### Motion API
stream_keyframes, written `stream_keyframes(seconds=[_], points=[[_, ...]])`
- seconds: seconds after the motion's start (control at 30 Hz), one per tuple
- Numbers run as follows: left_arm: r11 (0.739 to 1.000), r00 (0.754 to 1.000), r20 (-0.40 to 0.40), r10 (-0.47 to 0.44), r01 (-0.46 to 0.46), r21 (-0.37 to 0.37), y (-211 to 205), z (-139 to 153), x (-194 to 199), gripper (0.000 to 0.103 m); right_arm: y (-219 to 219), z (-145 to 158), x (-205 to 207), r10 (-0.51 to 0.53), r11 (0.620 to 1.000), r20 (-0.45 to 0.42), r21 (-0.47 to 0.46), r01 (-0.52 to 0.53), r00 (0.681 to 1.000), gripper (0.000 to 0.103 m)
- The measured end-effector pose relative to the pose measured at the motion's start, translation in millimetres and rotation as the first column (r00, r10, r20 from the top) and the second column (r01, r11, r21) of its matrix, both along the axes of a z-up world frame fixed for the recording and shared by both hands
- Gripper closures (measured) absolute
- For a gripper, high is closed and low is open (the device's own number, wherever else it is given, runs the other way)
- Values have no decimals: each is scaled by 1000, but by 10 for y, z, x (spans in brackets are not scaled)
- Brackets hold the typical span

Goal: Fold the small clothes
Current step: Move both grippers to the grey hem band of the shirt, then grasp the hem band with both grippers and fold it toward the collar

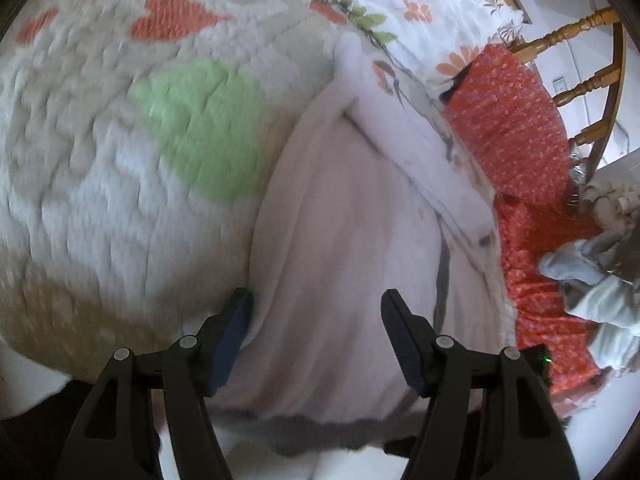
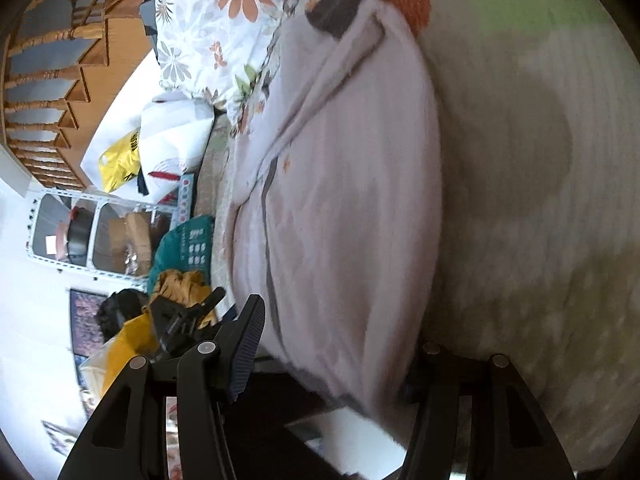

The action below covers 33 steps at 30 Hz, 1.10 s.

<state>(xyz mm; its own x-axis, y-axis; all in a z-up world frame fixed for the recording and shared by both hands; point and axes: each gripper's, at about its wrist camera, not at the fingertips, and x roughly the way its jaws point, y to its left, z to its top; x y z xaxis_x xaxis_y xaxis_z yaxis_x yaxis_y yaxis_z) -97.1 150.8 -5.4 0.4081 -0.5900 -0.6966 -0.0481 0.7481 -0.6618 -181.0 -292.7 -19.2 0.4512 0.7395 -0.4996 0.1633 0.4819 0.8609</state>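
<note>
A pale pink small garment [image 1: 340, 220] with grey trim lies flat on a quilt with hearts and a green patch [image 1: 120, 140]. One sleeve [image 1: 404, 140] is folded across its right side. My left gripper [image 1: 316, 304] is open at the garment's near hem, its fingers standing wide on either side of the cloth. In the right wrist view the same garment [image 2: 344, 184] runs up the middle. My right gripper [image 2: 332, 360] is open at its near edge; the left finger [image 2: 248, 344] shows and the cloth edge hides the right one. The picture is blurred.
A floral pillow [image 1: 420, 12] and a red patterned cloth [image 1: 516, 128] lie beyond the garment. Grey-blue clothes [image 1: 592, 280] are heaped at the right. A wooden chair [image 1: 580, 32] stands behind. Beside the bed are a yellow bag [image 2: 120, 160], a white shelf [image 2: 80, 232] and a teal bag [image 2: 188, 244].
</note>
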Motion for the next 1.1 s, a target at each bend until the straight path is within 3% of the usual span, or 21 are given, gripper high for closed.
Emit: stream_keyframes(seconds=[0.17,0.33,0.53,0.6,0.67,0.73,0.83,0.97,1.1], points=[[999,999,-27,-33,33,-16,8,-117,-223,37,225,-94,-199,76,997,-33,-12,-76,997,42],[997,992,-101,-70,71,8,-69,-280,-420,37,601,-221,-380,154,981,-91,-104,-163,984,43],[989,985,-150,-86,102,102,-176,-405,-506,37,896,-194,-411,222,950,-73,-210,-233,972,46],[985,986,-145,-85,105,137,-192,-400,-519,46,924,-207,-414,223,942,-72,-242,-234,972,53],[976,986,-147,-72,101,195,-195,-373,-524,95,910,-219,-417,213,931,-78,-286,-226,974,94],[985,988,-141,-54,76,155,-118,-320,-545,96,862,-218,-438,181,921,-90,-332,-201,979,96],[994,998,-61,-32,39,102,-29,-36,-643,96,777,-61,-487,139,931,-47,-334,-146,989,97],[999,999,28,-32,31,39,49,335,-936,97,567,232,-678,90,964,42,-253,-77,995,97],[1000,996,92,-6,6,-1,169,628,-1257,98,399,428,-963,94,974,90,-216,-73,991,99]])
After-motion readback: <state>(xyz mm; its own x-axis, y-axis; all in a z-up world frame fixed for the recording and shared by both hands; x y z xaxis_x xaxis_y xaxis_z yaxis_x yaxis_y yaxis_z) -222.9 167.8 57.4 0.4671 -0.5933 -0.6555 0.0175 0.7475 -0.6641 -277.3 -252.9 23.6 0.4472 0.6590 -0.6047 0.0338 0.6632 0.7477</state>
